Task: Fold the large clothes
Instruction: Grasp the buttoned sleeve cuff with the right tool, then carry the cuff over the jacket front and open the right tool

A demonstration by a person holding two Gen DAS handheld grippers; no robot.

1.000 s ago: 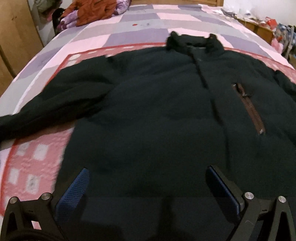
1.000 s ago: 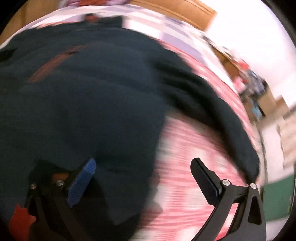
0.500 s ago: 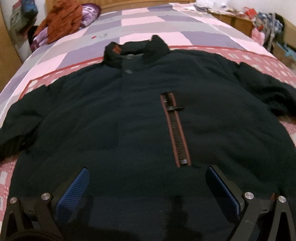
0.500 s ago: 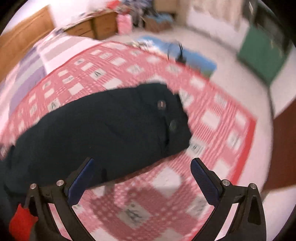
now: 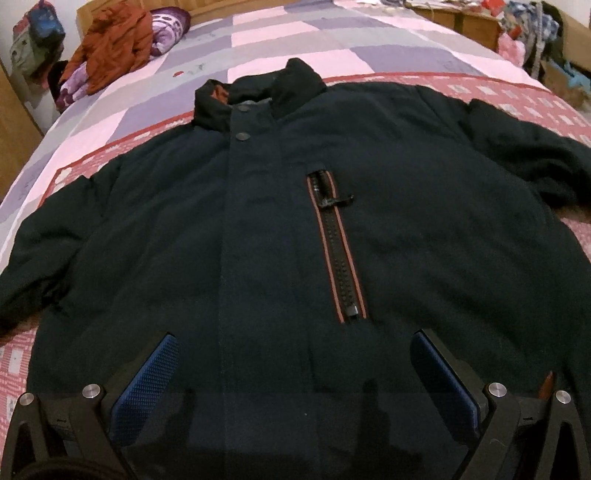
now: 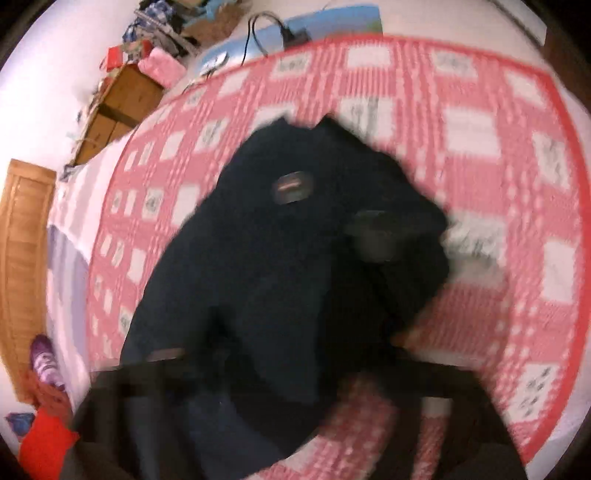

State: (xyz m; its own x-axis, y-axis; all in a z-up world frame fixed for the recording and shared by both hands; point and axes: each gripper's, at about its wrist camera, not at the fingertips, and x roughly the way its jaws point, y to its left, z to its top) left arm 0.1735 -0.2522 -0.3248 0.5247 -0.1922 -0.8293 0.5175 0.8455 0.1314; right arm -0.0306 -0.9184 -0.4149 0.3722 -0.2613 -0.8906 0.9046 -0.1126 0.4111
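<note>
A large dark navy jacket (image 5: 258,229) lies face up on the bed, collar (image 5: 258,96) at the far end, with a red-trimmed chest zipper (image 5: 334,251) right of the front placket. My left gripper (image 5: 295,373) hovers open over the jacket's lower front, its blue pads (image 5: 147,387) clear of the cloth. The right wrist view is blurred. It looks down on the jacket's right sleeve (image 6: 295,258), whose cuff (image 6: 388,206) rests on the red checked cover. My right gripper (image 6: 288,362) is closing with the sleeve running between its smeared fingers. Whether the pads touch the sleeve is hidden by blur.
An orange garment (image 5: 114,48) and purple cloth (image 5: 166,29) are piled at the head of the bed. A wooden bedside cabinet (image 6: 118,107) with clutter stands beyond the bed's right edge. A cable (image 6: 266,29) lies on the floor there. A wooden headboard (image 6: 26,258) is at the left.
The left gripper slid right along the jacket's lower front, then stayed put. The right gripper rolled and swung from the jacket's body out over the sleeve, and its fingers now stand closer together.
</note>
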